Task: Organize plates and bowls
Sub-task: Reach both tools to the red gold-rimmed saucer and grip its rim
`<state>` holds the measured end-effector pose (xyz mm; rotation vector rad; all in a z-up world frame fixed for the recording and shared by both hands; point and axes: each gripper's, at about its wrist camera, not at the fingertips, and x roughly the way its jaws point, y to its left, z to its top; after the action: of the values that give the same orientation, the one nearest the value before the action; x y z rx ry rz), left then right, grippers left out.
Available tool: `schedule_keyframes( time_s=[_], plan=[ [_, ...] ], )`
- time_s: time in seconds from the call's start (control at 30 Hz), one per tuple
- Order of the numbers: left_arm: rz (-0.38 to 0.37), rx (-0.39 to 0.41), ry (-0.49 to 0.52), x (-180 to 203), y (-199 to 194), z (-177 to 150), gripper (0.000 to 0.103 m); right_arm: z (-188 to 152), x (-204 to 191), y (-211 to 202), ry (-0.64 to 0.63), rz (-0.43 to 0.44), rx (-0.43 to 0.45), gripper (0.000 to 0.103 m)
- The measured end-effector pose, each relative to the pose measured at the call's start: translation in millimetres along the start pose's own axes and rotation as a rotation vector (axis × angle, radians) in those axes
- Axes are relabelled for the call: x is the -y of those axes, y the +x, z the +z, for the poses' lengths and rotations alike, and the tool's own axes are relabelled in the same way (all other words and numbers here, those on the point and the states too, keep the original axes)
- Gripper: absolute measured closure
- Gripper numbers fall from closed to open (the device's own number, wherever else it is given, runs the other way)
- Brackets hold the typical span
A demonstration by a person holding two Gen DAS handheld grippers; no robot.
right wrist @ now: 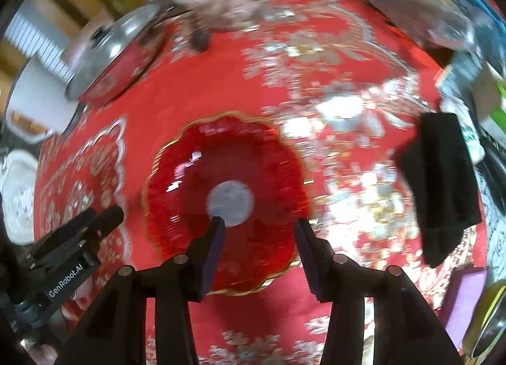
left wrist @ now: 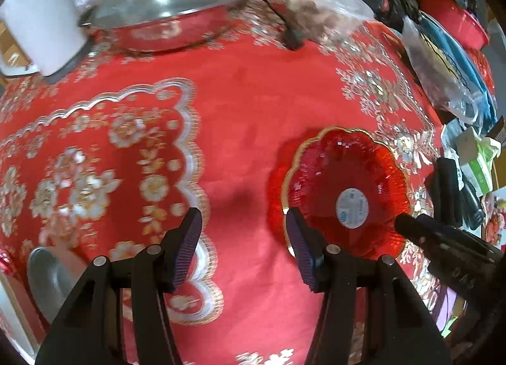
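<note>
the red plate [right wrist: 227, 175] centre frame looks like glossy ribbed glass or plastic with a gilt rim and a matt paper sticker [right wrist: 230, 199]. the tablecloth [left wrist: 246, 86] has a shiny foil pattern. upper left, the pan [left wrist: 164, 14] is polished metal under a glossy lid.

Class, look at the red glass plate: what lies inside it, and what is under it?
Inside the red glass plate lies only a round pale sticker; no food. Under it is the red floral tablecloth, dimly visible through the glass; the sticker hides the centre.
</note>
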<state>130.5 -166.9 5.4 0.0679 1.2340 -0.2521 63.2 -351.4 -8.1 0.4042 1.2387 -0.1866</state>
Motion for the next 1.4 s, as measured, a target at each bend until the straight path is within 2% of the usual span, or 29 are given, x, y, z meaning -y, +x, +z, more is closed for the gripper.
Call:
schedule_keyframes(
  time_s=[0.2,0.5,0.53,0.57,0.63,0.7,0.73,0.9,1.07,1.4],
  plan=[
    [0.001,-0.034,0.016,17.1,20.3,6.9,0.049,9.0,29.6,6.6,0.057,-0.009,-0.013,0.052],
    [0.004,-0.089,0.025,29.5,47.4,12.4,0.049,13.8,39.4,35.0,0.08,0.101,-0.07,0.053],
    [-0.01,-0.094,0.018,29.5,49.9,12.5,0.049,13.6,38.5,36.1,0.078,0.103,-0.072,0.056],
    [-0.026,-0.102,0.006,28.8,52.0,12.6,0.049,13.8,37.1,34.8,0.068,0.101,-0.059,0.07],
    [-0.03,-0.088,0.002,30.6,51.3,12.9,0.052,13.4,35.2,38.0,0.058,0.108,-0.081,0.085],
    [0.004,-0.076,0.036,34.8,50.9,13.3,0.075,13.1,31.5,38.1,0.042,0.111,-0.081,0.087],
    [0.007,-0.067,0.05,36.9,49.5,13.3,0.078,11.7,29.9,38.2,0.041,0.121,-0.087,0.09],
    [-0.01,-0.081,0.03,29.6,47.2,14.2,0.079,10.1,23.9,33.0,0.034,0.127,-0.075,0.09],
    [0.002,-0.054,0.023,19.1,28.8,11.5,0.081,10.7,7.5,15.6,-0.004,0.127,-0.046,0.09],
    [0.007,0.009,-0.09,-33.2,-14.5,1.4,0.081,4.4,-52.0,-18.1,-0.127,0.159,0.0,0.09]
  ],
)
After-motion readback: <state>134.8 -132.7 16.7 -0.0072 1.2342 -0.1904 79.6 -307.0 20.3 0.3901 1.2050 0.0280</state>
